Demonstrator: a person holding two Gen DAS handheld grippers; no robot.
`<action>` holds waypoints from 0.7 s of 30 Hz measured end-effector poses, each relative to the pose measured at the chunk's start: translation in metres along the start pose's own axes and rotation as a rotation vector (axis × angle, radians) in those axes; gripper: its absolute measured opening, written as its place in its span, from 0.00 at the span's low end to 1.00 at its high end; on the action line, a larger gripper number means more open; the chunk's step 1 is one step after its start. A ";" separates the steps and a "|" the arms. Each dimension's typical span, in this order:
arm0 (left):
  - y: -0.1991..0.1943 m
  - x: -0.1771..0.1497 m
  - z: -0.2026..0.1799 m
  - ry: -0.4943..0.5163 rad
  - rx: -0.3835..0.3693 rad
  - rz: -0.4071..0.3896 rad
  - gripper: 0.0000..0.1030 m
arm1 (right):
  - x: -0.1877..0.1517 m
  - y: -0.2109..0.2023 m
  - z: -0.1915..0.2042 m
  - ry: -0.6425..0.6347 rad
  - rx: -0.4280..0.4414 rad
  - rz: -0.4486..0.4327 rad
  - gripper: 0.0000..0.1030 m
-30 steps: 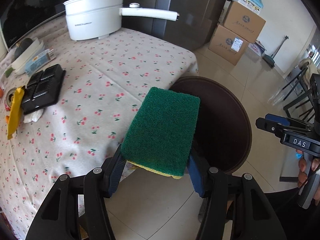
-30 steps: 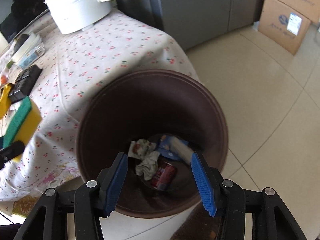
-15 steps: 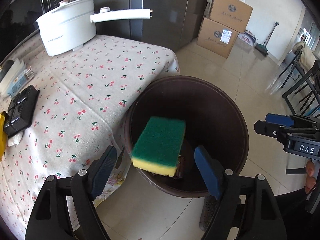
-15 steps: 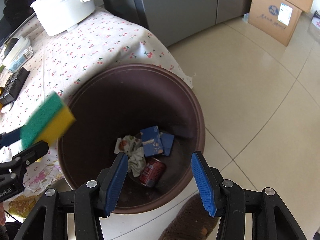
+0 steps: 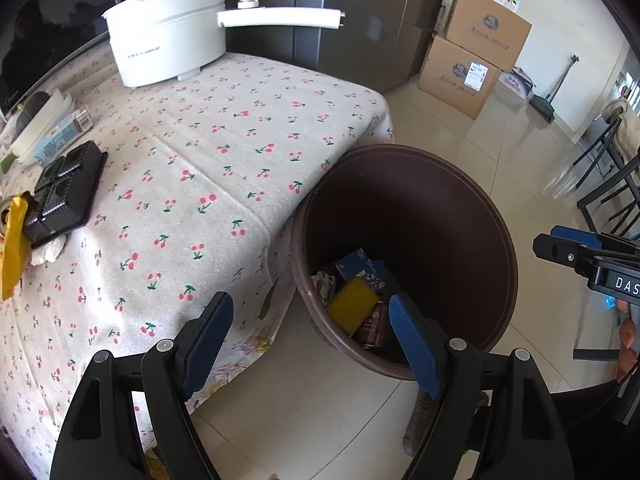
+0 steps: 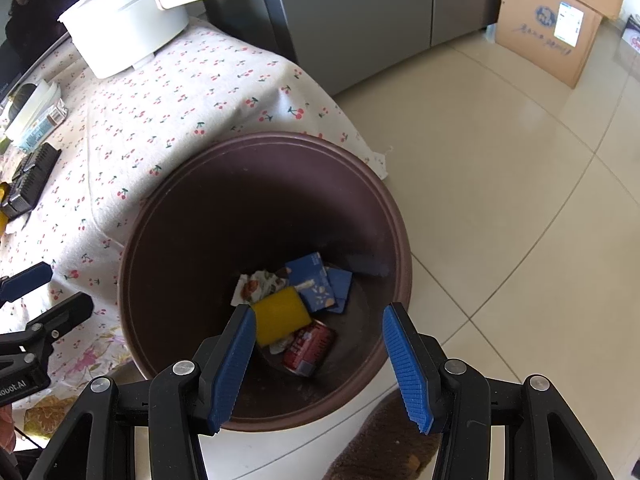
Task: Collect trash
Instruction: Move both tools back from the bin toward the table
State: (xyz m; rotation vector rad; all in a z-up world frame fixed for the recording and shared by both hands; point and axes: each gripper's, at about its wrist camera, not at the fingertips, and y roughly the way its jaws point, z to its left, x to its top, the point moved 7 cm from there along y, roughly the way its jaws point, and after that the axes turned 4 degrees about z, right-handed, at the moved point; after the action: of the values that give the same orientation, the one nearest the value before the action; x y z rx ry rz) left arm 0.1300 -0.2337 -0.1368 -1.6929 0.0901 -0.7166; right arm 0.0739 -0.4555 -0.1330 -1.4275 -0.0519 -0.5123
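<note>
The left tongs (image 5: 308, 336) have just been opening and are holding nothing. The sponge (image 6: 280, 316) is lying yellow side up in the bin (image 6: 160, 240), beside a can (image 6: 308, 346). The right tongs (image 6: 320, 360) are standing partly open and empty above it.

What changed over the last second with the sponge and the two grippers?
The left gripper let go of the sponge: its jaws have just been opening and now stand wide with nothing between them. The sponge dropped into the brown bin and lies yellow side up on the red can and blue packets. The right gripper stayed open and empty above the bin; the items on the tablecloth did not move.
</note>
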 end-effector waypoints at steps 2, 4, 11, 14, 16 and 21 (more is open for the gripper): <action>-0.003 -0.002 0.010 -0.021 0.005 0.003 0.80 | 0.001 0.001 0.002 0.003 -0.002 0.003 0.57; -0.007 -0.003 0.020 -0.037 0.014 0.000 0.81 | 0.003 0.001 0.004 0.010 -0.003 0.006 0.59; -0.027 -0.010 0.061 -0.104 0.063 -0.026 0.91 | 0.010 -0.002 0.020 0.005 0.006 -0.011 0.81; -0.035 -0.017 0.080 -0.145 0.078 -0.030 0.93 | 0.016 -0.003 0.038 -0.032 -0.002 -0.021 0.85; -0.039 -0.021 0.093 -0.173 0.085 -0.032 0.94 | 0.019 -0.002 0.047 -0.050 -0.014 -0.022 0.90; -0.051 -0.036 0.127 -0.230 0.114 -0.040 0.96 | 0.022 -0.001 0.070 -0.088 -0.018 -0.028 0.95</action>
State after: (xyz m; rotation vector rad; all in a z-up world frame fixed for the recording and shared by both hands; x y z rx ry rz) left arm 0.1484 -0.0957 -0.1140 -1.6597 -0.1436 -0.5419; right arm 0.1118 -0.3964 -0.1129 -1.4685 -0.1382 -0.4735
